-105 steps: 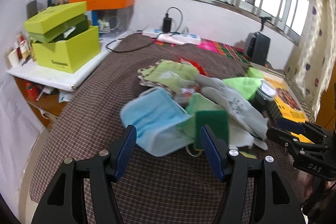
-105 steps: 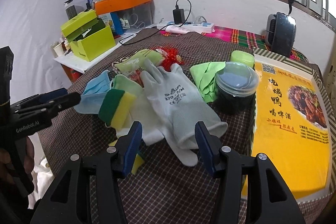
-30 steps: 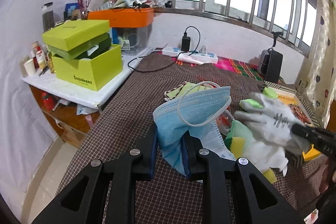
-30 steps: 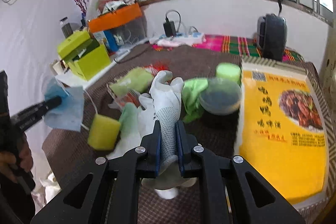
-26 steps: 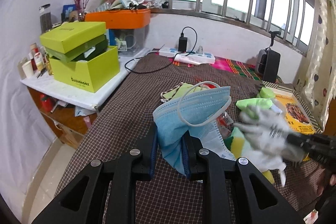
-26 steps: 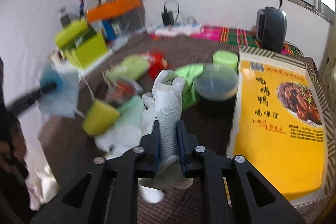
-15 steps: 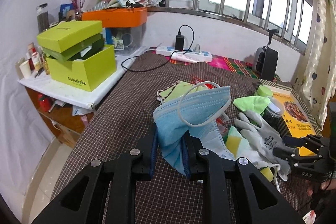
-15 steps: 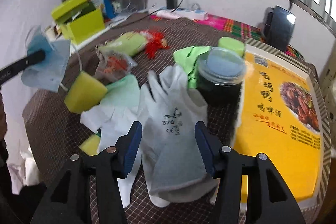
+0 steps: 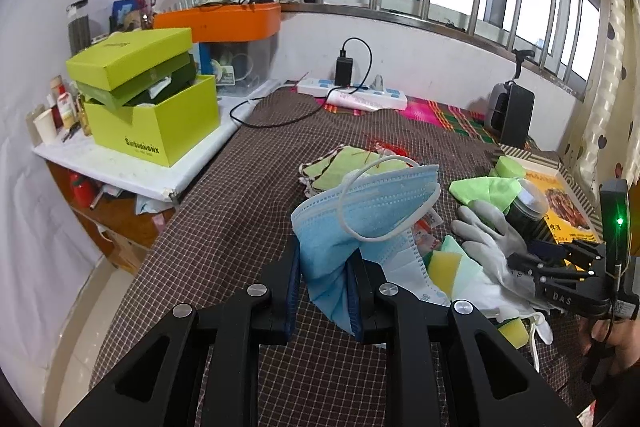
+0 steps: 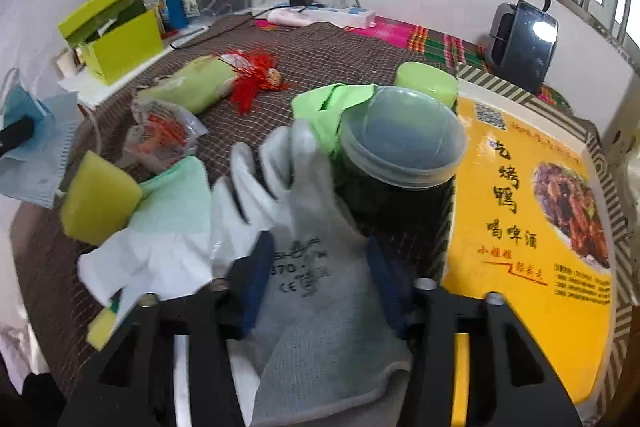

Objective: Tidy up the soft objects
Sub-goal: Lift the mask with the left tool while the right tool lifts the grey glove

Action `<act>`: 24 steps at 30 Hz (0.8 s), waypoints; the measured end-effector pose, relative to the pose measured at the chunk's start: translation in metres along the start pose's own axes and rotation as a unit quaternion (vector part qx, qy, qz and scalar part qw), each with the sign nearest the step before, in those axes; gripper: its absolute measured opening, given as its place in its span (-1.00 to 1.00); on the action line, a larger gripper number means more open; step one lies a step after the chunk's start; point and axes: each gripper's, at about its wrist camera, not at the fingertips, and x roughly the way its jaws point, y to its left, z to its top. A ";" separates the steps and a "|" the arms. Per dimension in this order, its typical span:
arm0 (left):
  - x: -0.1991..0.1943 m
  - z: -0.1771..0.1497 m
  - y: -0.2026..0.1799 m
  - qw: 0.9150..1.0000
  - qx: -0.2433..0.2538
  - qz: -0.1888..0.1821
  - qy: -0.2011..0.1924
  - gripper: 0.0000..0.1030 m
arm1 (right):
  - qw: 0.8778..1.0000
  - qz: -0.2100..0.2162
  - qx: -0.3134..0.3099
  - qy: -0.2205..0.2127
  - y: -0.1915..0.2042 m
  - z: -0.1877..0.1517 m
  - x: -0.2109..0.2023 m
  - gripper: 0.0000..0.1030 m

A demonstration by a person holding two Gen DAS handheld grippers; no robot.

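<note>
Tassel point(image 10: 256, 75), seen only from the right wrist; left tongs point(image 9: 326, 283) pinch a face mask point(image 9: 360, 215), right tongs point(image 10: 316, 283) closing astride a grey glove point(image 10: 316, 291), bare tabletop point(image 9: 224, 227) leftward.

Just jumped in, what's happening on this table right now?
A person is sorting soft items with two handheld grippers. The left gripper is shut on a blue face mask, held up above the checked tablecloth. The right gripper is down over a grey work glove beside the dark lidded jar; its fingers straddle the glove and are closing, not yet pinching it. Sponges and cloths lie loose nearby.
</note>
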 end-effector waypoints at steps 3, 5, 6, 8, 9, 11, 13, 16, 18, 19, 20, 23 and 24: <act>0.000 0.000 0.000 1.000 0.000 0.000 0.000 -0.63 | 1.000 -0.004 -0.006 0.004 -0.002 0.000 0.001 -0.77; 0.000 0.000 0.000 1.000 0.000 0.001 -0.001 -0.63 | 1.000 -0.004 -0.010 -0.002 -0.002 0.000 -0.002 -0.91; 0.000 0.000 0.000 1.000 0.000 0.001 -0.002 -0.63 | 1.000 -0.002 -0.010 -0.006 -0.002 0.000 -0.005 -0.92; -0.001 0.000 0.000 1.000 0.000 0.001 -0.004 -0.63 | 1.000 0.010 -0.002 -0.021 -0.004 0.001 -0.014 -0.93; -0.002 0.001 0.000 1.000 0.000 0.001 -0.004 -0.63 | 1.000 0.016 0.003 -0.027 -0.005 0.002 -0.019 -0.93; -0.004 0.001 -0.001 1.000 0.000 0.001 -0.007 -0.63 | 0.999 0.026 0.005 -0.044 -0.006 0.004 -0.032 -0.93; -0.006 0.003 -0.001 1.000 0.001 0.001 -0.010 -0.63 | 0.998 0.035 0.009 -0.060 -0.007 0.007 -0.044 -0.93; -0.013 0.008 -0.001 1.000 0.002 -0.002 -0.019 -0.63 | 0.994 0.048 0.012 -0.094 -0.006 0.014 -0.068 -0.93; -0.018 0.012 0.000 1.000 0.002 -0.006 -0.026 -0.63 | 0.992 0.052 0.013 -0.110 -0.006 0.019 -0.079 -0.93; -0.020 0.014 -0.001 1.000 0.002 -0.008 -0.029 -0.63 | 0.991 0.054 0.014 -0.119 -0.006 0.021 -0.085 -0.93; -0.022 0.017 -0.001 0.999 0.002 -0.011 -0.032 -0.63 | 0.990 0.056 0.016 -0.128 -0.006 0.024 -0.092 -0.93; -0.030 0.024 -0.003 0.999 0.003 -0.020 -0.043 -0.63 | 0.988 0.054 0.017 -0.145 -0.004 0.026 -0.105 -0.93; -0.033 0.026 -0.004 0.999 0.004 -0.023 -0.047 -0.63 | 0.987 0.054 0.018 -0.149 -0.004 0.026 -0.109 -0.93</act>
